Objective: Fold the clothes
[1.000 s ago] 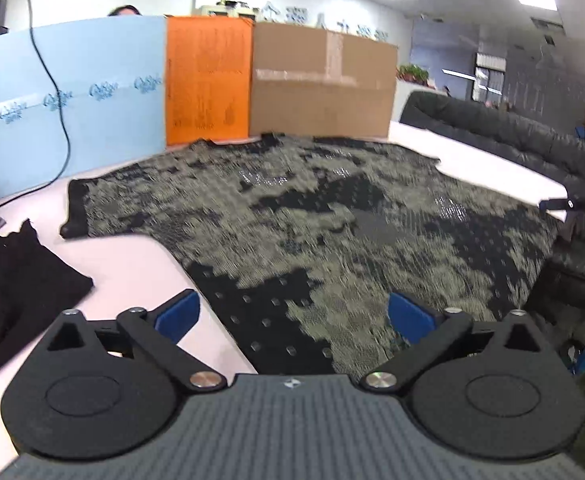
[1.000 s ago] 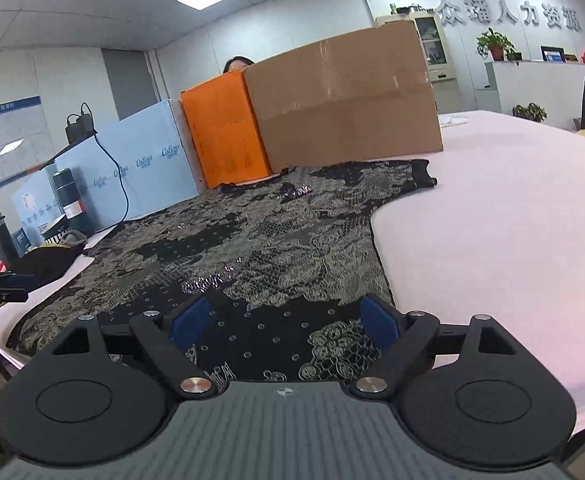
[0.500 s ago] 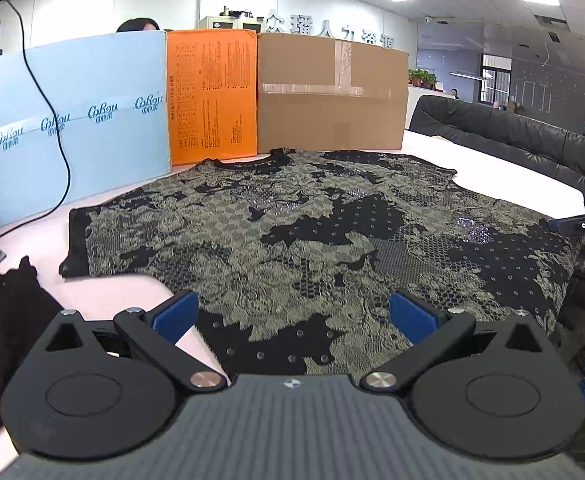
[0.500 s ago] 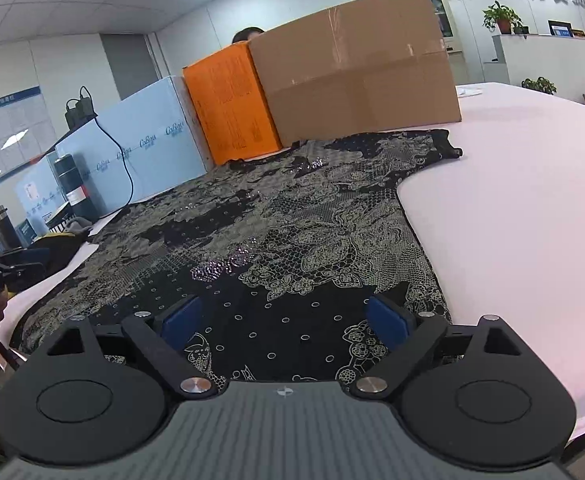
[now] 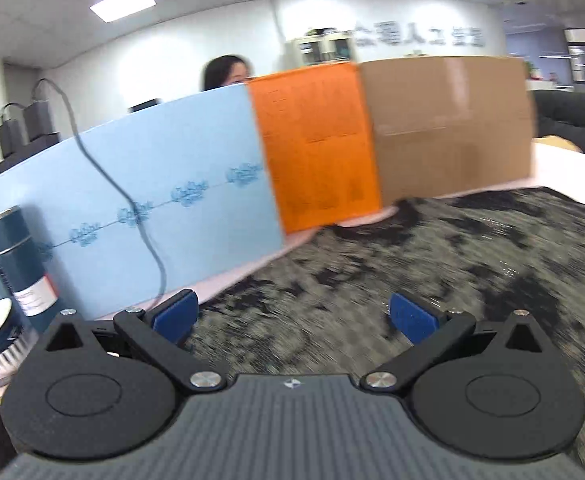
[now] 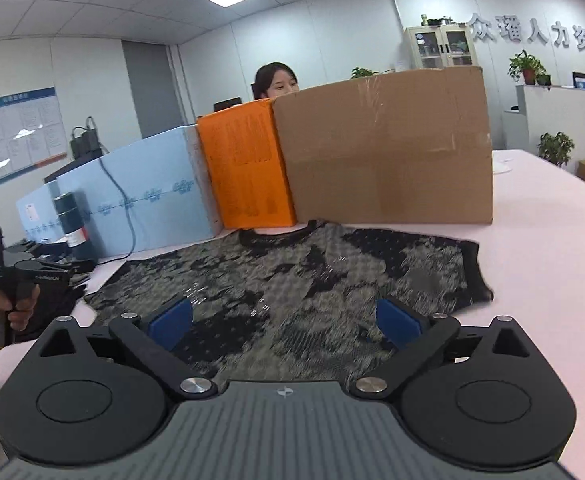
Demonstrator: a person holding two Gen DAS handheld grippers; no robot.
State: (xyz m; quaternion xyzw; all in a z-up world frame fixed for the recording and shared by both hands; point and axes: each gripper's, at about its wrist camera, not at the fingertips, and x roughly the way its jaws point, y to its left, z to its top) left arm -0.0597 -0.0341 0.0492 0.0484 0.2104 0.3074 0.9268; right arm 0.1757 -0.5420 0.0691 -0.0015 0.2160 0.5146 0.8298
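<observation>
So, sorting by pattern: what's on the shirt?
Black and tan patchwork print on the shirt; right wrist view is clearest.

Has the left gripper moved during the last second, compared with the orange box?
Yes. The left gripper has advanced toward the orange box, which looks much nearer, and swung left: a dark flask now shows.

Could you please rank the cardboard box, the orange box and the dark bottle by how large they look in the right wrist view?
1. cardboard box
2. orange box
3. dark bottle, though it stands farther off, so its true size is unsure.
</observation>
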